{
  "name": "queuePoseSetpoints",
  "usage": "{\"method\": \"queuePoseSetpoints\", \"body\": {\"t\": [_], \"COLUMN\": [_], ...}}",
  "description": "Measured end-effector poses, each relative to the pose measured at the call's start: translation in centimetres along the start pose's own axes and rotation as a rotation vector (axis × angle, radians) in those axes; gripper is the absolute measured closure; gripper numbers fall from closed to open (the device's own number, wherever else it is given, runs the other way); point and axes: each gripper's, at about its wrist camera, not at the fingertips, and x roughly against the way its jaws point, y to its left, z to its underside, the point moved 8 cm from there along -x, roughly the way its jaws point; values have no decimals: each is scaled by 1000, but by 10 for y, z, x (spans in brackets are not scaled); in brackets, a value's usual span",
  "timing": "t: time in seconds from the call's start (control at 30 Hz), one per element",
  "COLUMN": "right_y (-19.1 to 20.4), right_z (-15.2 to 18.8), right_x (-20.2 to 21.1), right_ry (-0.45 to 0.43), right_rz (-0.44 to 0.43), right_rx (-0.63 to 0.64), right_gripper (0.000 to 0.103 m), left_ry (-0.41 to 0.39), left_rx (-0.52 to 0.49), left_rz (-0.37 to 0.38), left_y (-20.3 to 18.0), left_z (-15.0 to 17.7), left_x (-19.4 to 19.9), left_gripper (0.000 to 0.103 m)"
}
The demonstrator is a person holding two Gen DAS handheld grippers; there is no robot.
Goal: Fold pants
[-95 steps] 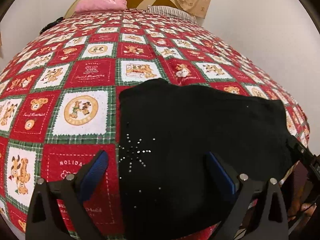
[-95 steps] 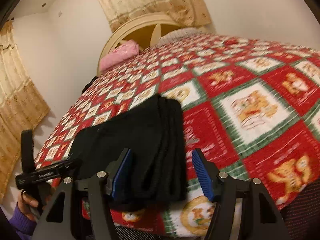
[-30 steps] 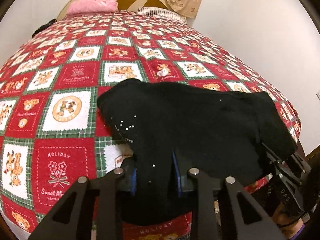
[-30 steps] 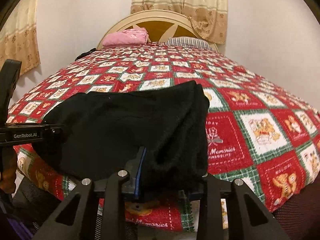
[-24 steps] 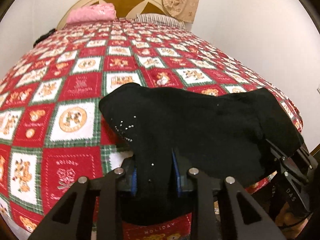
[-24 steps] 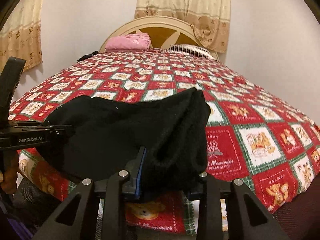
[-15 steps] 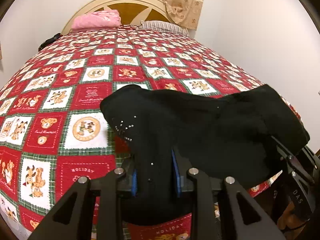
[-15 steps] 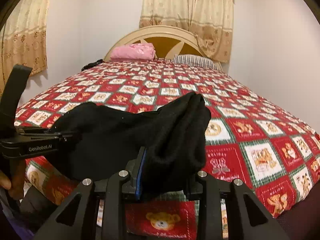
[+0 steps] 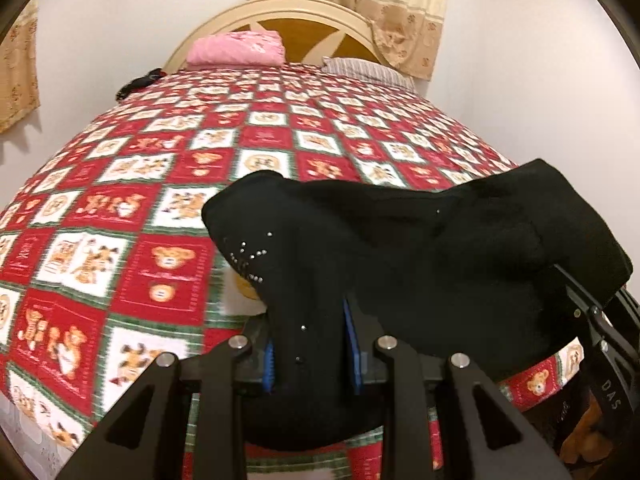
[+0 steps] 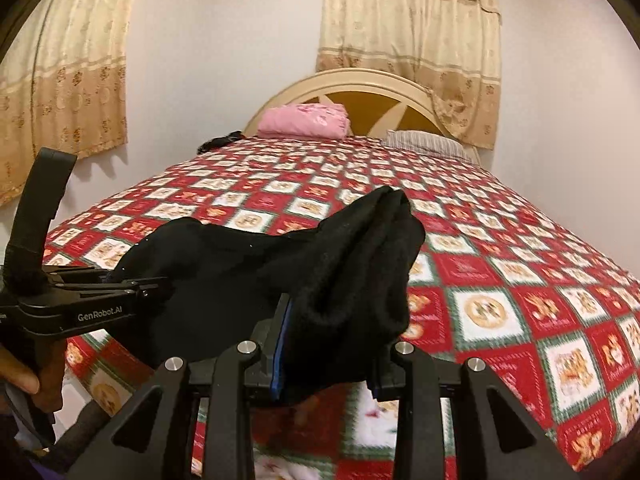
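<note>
The folded black pants (image 9: 420, 256) with small silver studs hang lifted above the near end of the bed, held at both ends. My left gripper (image 9: 310, 354) is shut on the studded left end. My right gripper (image 10: 326, 354) is shut on the thick folded right end of the pants (image 10: 352, 264). The left gripper also shows from the side at the left of the right wrist view (image 10: 132, 286). The right gripper shows at the right edge of the left wrist view (image 9: 592, 320). The cloth sags between the two grippers.
The bed carries a red, white and green teddy-bear quilt (image 9: 160, 184). A pink folded item (image 10: 304, 120) and a striped pillow (image 10: 428, 142) lie by the cream headboard (image 10: 360, 84). A dark item (image 10: 218, 142) lies at the far left edge. Curtains hang behind.
Both grippers closed on the ends of the pants and have lifted them off the quilt. The view has tilted up toward the headboard and curtains.
</note>
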Motion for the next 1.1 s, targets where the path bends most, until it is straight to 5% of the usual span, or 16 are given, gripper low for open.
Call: {"method": "queuePoseSetpoints", "body": {"t": [0.73, 1.1], "right_y": [91, 134], "right_z": [-53, -71], "right_x": [-29, -72], "right_ry": [-74, -59], "right_rz": [-186, -291], "right_rx": [95, 80], "right_gripper": [71, 71], "left_ry": [-45, -70], "left_rx": [136, 136], "left_rz": [-135, -272], "left_y": [91, 146], "left_z": [-19, -39], "left_x": [14, 17], "left_gripper": [75, 75]}}
